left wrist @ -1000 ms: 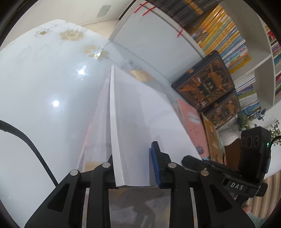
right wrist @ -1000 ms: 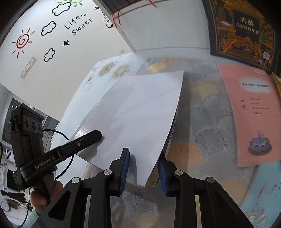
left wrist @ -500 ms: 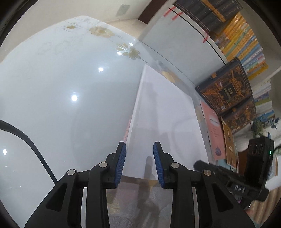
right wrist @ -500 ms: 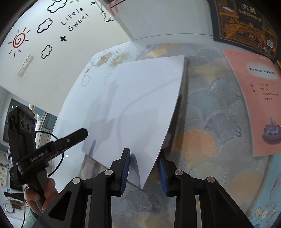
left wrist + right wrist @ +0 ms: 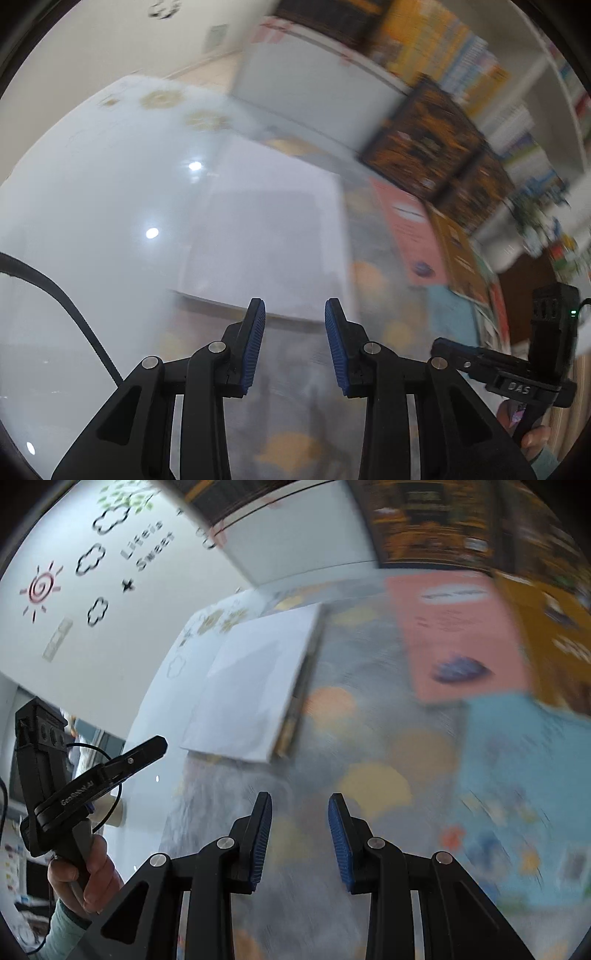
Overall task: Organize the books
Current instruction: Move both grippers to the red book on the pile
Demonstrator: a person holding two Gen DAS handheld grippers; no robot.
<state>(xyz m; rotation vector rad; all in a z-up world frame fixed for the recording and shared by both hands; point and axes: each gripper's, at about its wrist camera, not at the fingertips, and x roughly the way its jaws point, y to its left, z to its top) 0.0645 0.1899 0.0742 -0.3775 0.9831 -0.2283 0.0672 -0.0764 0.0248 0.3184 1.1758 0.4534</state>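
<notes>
While left claw (image 5: 294,325) opens empty, white book (image 5: 269,229) lies beyond.

Children's reading room: packed bookshelves (image 5: 480,70), cartoon wall decals (image 5: 92,561).

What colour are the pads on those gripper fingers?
Blue, ribbed pads, clearest in the right wrist view.

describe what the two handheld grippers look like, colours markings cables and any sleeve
Both grippers are black plastic with silver pivot screws and ribbed blue pads. The left gripper, also seen from the right wrist, has white lettering on its side, too blurred to read, and a black cable. The right gripper carries white "DAS" lettering and a small green light. A pale green sleeve covers the left wrist.
</notes>
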